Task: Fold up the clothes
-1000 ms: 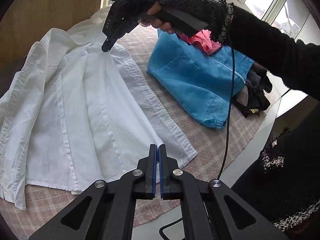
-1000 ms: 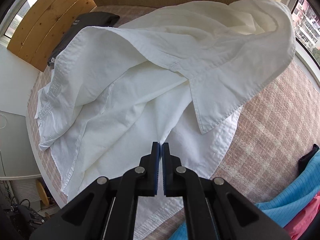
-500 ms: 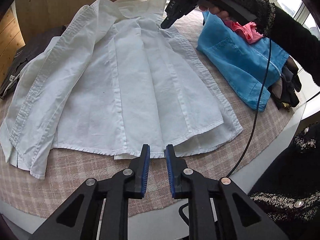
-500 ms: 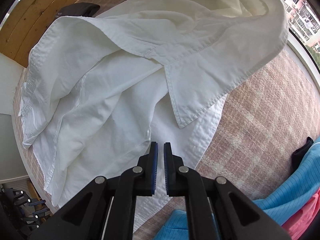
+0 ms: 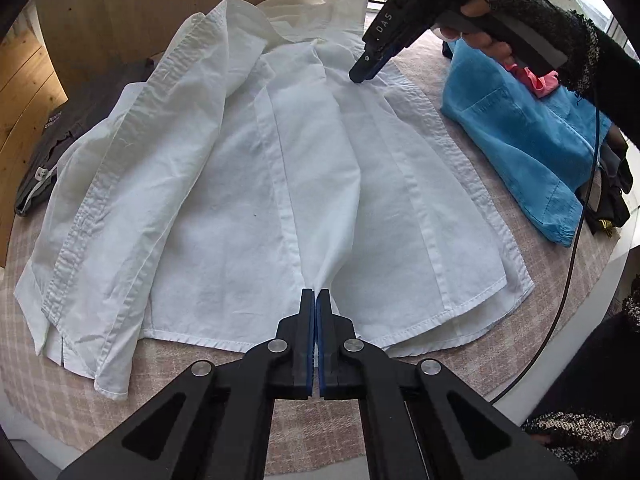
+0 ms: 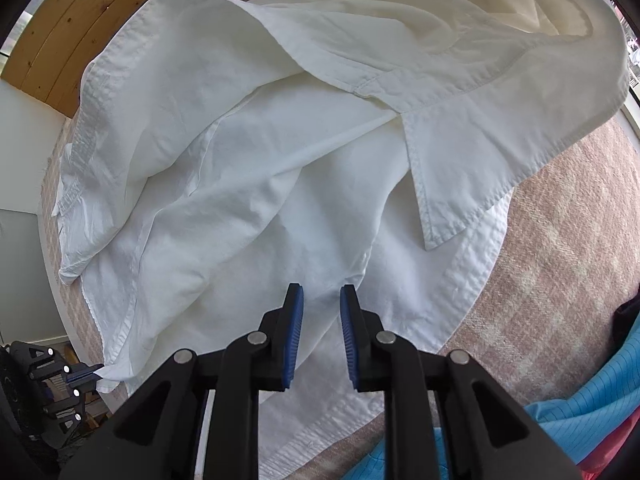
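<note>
White shirt (image 5: 224,184) spread on table (image 5: 60,364), left gripper (image 5: 317,294) just closed, pinching a fold near its hem, right gripper (image 6: 322,294) just opening over cloth near collar, blue garment (image 5: 516,136) clearest in left view

The left wrist view looks steeply down over the left tool (image 5: 316,294) from the white shirt (image 5: 248,184) hem toward its collar. The right wrist view hangs close above the right tool (image 6: 321,292) near that collar; both share the shirt.
</note>
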